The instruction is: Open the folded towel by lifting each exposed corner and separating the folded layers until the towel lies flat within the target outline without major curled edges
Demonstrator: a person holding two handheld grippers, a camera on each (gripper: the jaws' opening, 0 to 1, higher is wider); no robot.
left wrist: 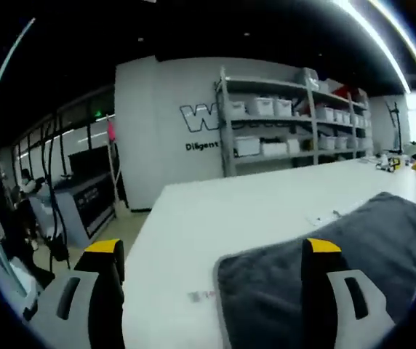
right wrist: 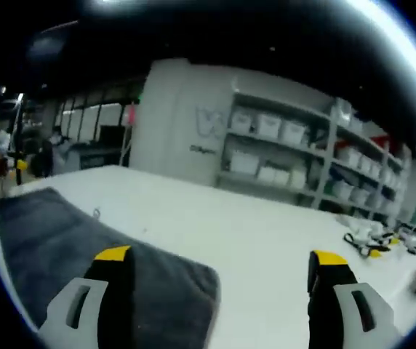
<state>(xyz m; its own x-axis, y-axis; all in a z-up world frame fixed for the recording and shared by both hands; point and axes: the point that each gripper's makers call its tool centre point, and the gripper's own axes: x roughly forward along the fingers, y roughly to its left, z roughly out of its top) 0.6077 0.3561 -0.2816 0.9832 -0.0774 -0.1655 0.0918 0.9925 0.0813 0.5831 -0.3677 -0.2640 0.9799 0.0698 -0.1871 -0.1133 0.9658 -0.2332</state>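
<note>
With both the left gripper (left wrist: 212,251) and right gripper (right wrist: 219,262) hovering jaws spread over the dark grey plush towel (left wrist: 324,269) lying on the white surface (left wrist: 266,203), each should pinch only the top layer at a corner.

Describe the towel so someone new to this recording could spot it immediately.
Start at the long white table in front of the grey shelving. The towel lies on the table's near side. It is the only dark grey, fuzzy cloth there, against small clutter at the far end.
</note>
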